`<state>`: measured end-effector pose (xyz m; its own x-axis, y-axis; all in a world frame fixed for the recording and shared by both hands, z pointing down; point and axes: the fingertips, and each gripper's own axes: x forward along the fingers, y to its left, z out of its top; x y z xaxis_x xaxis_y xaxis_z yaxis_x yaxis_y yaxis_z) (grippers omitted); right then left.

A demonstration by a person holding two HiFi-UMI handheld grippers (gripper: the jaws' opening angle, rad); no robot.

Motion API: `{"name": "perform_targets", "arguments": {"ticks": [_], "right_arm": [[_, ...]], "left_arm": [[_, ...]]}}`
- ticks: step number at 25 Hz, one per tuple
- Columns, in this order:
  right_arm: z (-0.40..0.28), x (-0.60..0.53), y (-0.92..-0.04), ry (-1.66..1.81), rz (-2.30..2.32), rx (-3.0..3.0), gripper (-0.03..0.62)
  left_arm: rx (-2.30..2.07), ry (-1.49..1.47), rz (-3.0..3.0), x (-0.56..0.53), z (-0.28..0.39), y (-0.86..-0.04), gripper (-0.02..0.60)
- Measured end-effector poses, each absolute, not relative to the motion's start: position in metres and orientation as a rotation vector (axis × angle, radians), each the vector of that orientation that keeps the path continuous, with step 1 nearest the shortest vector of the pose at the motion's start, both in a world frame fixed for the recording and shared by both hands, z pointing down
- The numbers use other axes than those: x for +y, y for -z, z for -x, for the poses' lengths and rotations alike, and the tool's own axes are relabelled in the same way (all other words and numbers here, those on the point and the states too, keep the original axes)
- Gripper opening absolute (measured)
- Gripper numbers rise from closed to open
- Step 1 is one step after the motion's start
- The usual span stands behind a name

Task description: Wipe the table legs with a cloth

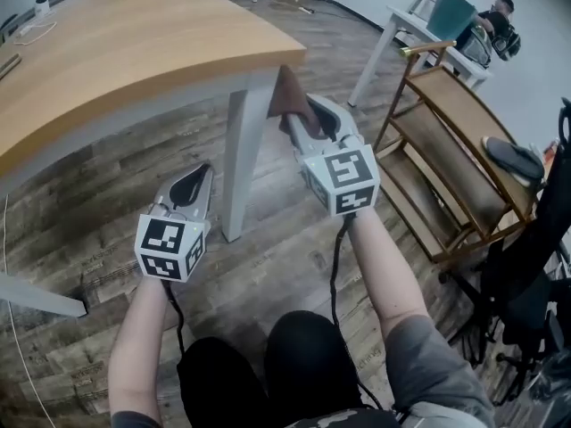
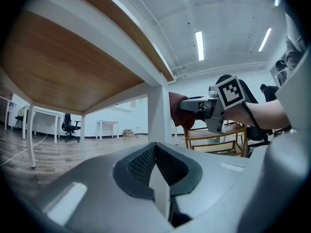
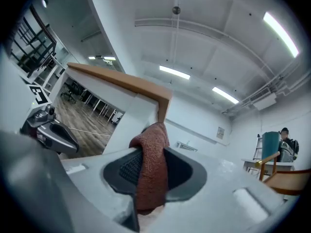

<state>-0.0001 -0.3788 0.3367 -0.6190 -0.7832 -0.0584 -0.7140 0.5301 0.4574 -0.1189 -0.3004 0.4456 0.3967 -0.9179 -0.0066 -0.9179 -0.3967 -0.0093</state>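
The cloth (image 1: 287, 96), rust-brown and nubby like terry, is pinched in a bunched fold between the jaws of my right gripper (image 1: 310, 123). It lies against the top of the white, square-section table leg (image 1: 239, 163), just under the corner of the smooth wood-grain tabletop (image 1: 116, 43). My left gripper (image 1: 192, 185) sits lower beside the leg, jaws together on nothing. To the right stands a slatted wooden rack (image 1: 446, 150), with a dark flat thing (image 1: 513, 159) on its upper shelf.
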Motion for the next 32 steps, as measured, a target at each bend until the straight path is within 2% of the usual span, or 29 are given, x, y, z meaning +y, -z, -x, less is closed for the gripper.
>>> {"name": "perform_targets", "arguments": {"ticks": [12,22,32], "right_arm": [[-0.007,-0.363,-0.525,0.393,-1.122,-2.463,0.087],[0.000,-0.367,-0.699,0.155,-0.979,-2.405,0.087],[0.007,-0.361,-0.818,0.036,-0.810,-2.310,0.087]], "left_arm": [[1.760,0.109,2.748,-0.289,0.097,-0.571,0.018],[1.912,0.249,2.794,-0.283,0.121,-0.686,0.018],[1.947,0.345,2.843,-0.281,0.111,-0.749,0.018]]}}
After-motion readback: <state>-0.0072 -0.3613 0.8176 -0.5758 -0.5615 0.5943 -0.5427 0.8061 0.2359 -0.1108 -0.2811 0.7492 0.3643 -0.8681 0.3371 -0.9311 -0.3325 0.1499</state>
